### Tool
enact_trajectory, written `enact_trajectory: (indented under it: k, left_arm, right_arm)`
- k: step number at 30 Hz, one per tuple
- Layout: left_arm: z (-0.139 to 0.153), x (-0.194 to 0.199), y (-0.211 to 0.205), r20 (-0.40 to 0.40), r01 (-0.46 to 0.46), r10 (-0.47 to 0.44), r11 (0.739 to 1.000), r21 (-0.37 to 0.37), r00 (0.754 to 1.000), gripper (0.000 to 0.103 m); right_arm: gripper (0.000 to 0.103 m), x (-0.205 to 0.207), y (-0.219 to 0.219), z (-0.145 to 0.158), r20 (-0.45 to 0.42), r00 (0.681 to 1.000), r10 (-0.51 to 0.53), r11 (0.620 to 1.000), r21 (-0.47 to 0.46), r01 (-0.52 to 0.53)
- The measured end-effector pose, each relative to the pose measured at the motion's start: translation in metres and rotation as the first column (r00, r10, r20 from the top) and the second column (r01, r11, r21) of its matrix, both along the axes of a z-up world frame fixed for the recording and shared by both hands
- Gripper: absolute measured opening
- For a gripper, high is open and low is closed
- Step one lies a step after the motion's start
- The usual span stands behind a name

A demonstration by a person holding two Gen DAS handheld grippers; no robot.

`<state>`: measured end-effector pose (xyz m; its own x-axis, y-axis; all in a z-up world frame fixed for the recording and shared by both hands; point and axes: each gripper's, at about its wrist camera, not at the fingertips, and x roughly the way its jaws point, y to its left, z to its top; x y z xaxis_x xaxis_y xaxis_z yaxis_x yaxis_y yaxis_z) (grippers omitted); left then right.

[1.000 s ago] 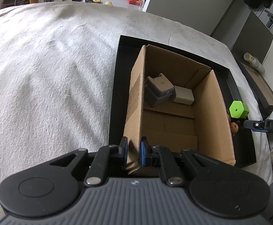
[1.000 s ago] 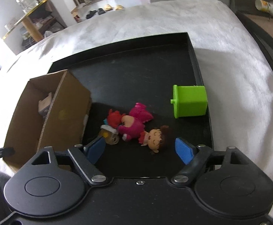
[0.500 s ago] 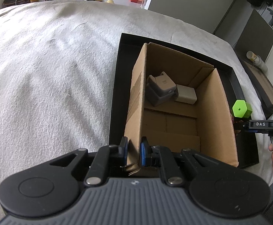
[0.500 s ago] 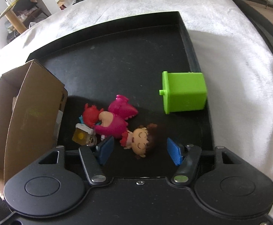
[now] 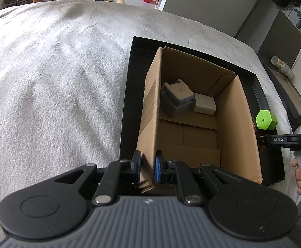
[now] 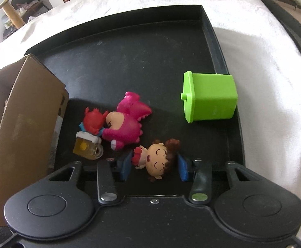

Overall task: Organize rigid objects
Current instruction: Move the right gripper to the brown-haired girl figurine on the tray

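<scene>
A cardboard box (image 5: 235,128) stands in a black tray (image 5: 127,95) on the bed. My left gripper (image 5: 147,165) is shut on the box's near left wall. Inside lie a grey gadget (image 5: 176,99) and a beige block (image 5: 204,103). In the right wrist view, my right gripper (image 6: 154,166) is open, its blue pads (image 6: 124,165) on either side of a small brown-haired doll figure (image 6: 157,159) lying on the tray (image 6: 129,51). A pink dinosaur figure (image 6: 127,124), a red figure (image 6: 93,119) and a tiny beer mug (image 6: 87,144) lie just left of it.
A green hexagonal container (image 6: 209,97) lies on its side at the tray's right edge; it also shows in the left wrist view (image 5: 266,119). The box (image 6: 20,124) stands left of the figures. White bedding (image 5: 57,82) surrounds the tray. A dark cabinet (image 5: 280,41) stands at the far right.
My right gripper has moved forward and down, so its open fingers now flank the doll figure. The left gripper keeps its hold on the box wall.
</scene>
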<state>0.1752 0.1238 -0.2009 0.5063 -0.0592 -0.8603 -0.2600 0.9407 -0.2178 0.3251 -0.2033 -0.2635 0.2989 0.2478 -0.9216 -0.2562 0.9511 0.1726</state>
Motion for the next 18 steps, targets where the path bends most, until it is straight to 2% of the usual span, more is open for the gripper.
enact_trajectory:
  k: [4, 18]
  left_arm:
    - [0.001, 0.0, 0.0, 0.002, 0.002, -0.002, 1.0, -0.002, 1.0, 0.013]
    - [0.005, -0.006, -0.001, 0.021, 0.003, -0.003, 1.0, -0.002, 1.0, 0.012]
  right_arm:
    - [0.044, -0.005, -0.004, 0.017, 0.015, 1.0, -0.001, 1.0, 0.025, 0.0]
    - [0.044, -0.02, 0.002, 0.061, 0.055, 0.996, 0.073, 0.997, -0.002, -0.073]
